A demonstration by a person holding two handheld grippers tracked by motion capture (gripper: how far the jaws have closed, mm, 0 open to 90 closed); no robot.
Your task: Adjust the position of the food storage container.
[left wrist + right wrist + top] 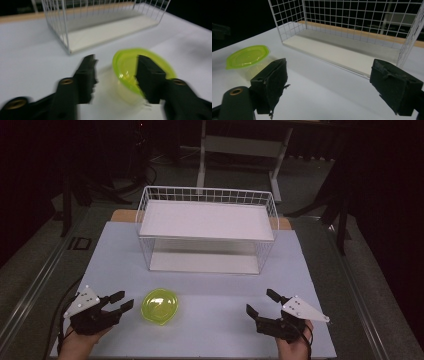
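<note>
A translucent lime-green bowl (160, 306) stands on the white table top (215, 287) near the front left. My left gripper (126, 300) is just left of it, level with the table, jaws apart and pointing at the bowl. In the left gripper view the bowl (125, 65) lies just beyond the two black jaws, partly behind the right-hand one, and my left gripper (116, 60) has nothing pressed between its pads. My right gripper (258, 301) rests at the front right, open wide and empty. From my right gripper (329, 67) the bowl (247, 56) shows far off to the left.
A white wire basket (207, 195) stands on the far half of the table, open towards me, with one white board on top and another at its base. A wooden strip (122, 215) runs behind it. Dark floor and a table frame lie beyond.
</note>
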